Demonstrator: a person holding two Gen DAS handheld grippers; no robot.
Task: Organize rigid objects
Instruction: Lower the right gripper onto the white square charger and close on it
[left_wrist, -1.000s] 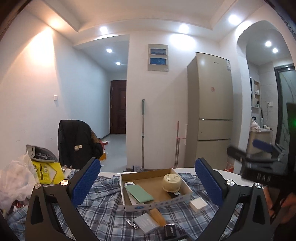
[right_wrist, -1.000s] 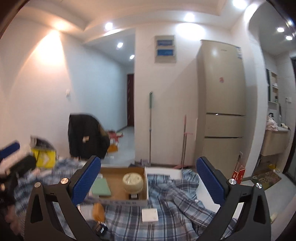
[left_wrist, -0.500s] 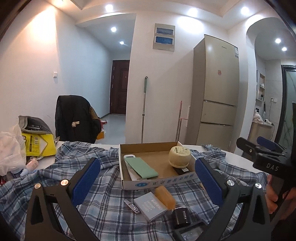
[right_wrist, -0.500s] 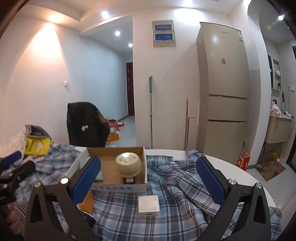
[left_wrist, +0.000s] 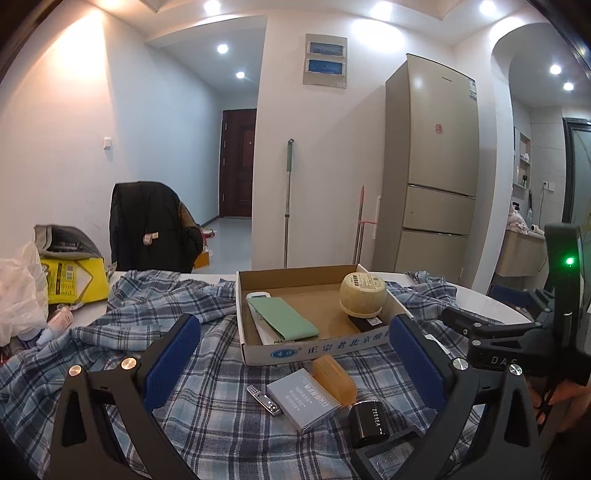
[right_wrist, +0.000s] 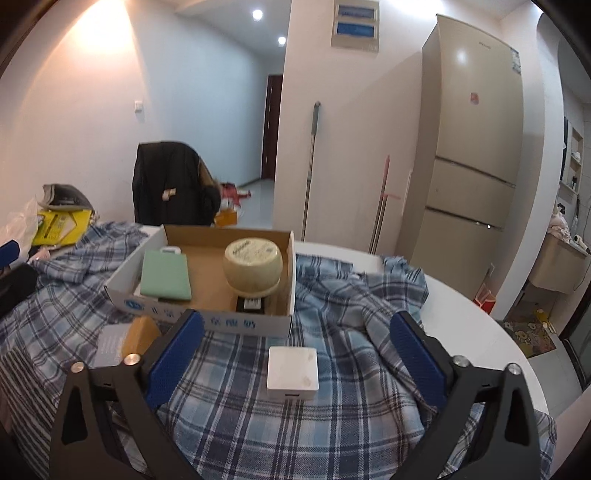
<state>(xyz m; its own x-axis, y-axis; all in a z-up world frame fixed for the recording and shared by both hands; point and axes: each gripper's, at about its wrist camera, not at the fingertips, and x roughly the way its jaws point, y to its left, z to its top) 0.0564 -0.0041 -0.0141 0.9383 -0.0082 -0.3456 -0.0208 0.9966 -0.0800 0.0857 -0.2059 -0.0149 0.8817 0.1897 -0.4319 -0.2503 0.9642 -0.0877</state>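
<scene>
A white round desk (right_wrist: 461, 306) is draped with a blue plaid cloth (right_wrist: 351, 406), and an open cardboard box (left_wrist: 317, 349) is set on the cloth. Inside the box a green flat pouch (left_wrist: 282, 319) is laid over a white remote at the left, and a cream round container (left_wrist: 364, 295) is stood on a small dark block at the right.

Just in front of the box, on the cloth, a nail clipper (left_wrist: 264, 400), a grey flat box (left_wrist: 303, 398), an amber soap bar (left_wrist: 334, 374) and a black "ZEESEA" jar (left_wrist: 369, 422) are clustered close together.

The left hand-held gripper (left_wrist: 295, 362) is held spread wide above this cluster, with nothing pinched.

A white square box (right_wrist: 292, 373) is lying apart on the cloth, near the box's front wall. The right hand-held gripper (right_wrist: 295, 363) is spread around it; its jaws have just been closing slightly, yet the pads are seen clear of the white square box on both sides.
</scene>
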